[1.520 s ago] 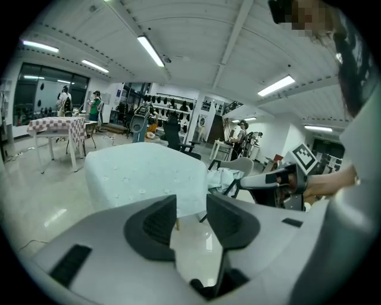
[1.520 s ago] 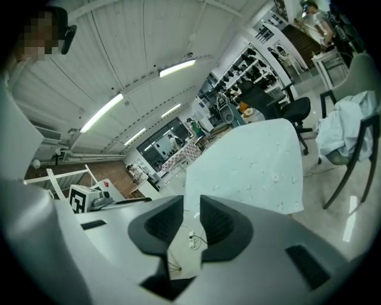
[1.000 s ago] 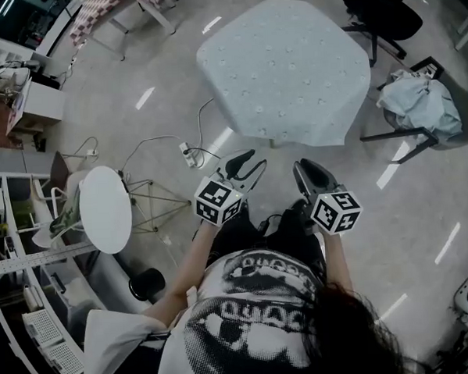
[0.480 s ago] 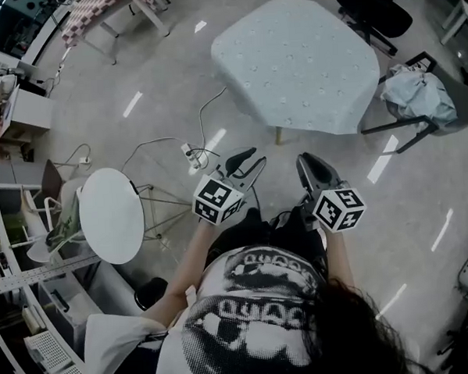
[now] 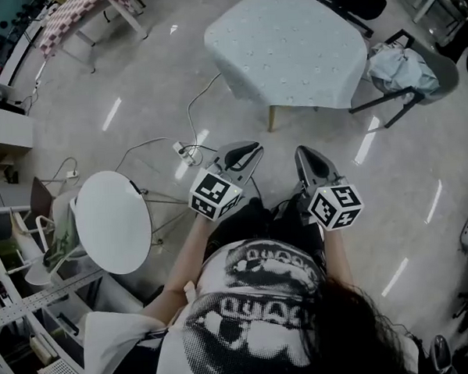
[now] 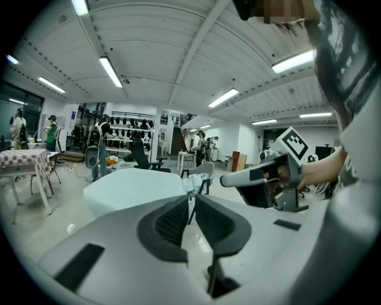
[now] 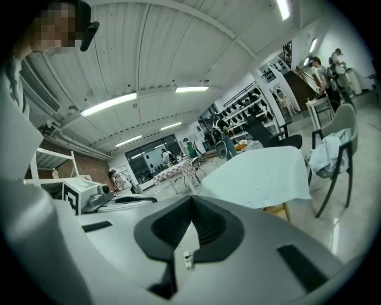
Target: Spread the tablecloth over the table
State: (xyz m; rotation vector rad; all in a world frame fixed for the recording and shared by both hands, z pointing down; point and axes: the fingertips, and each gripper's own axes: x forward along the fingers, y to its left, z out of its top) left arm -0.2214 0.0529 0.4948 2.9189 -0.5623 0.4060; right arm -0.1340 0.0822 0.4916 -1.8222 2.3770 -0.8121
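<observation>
Apparently the tablecloth (image 5: pixel 289 46) already lies spread over the whole tabletop, hanging past its edges and well apart from both grippers, so I judge only a check of the corners remains; the fingers of the left gripper (image 5: pixel 244 150) are closing on nothing, and those of the right gripper (image 5: pixel 303 152) are together, empty.

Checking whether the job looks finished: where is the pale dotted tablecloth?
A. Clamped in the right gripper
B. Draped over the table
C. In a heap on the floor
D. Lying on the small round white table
B: the tablecloth covers the whole top and hangs over the edges, with one table leg showing beneath the hem.
</observation>
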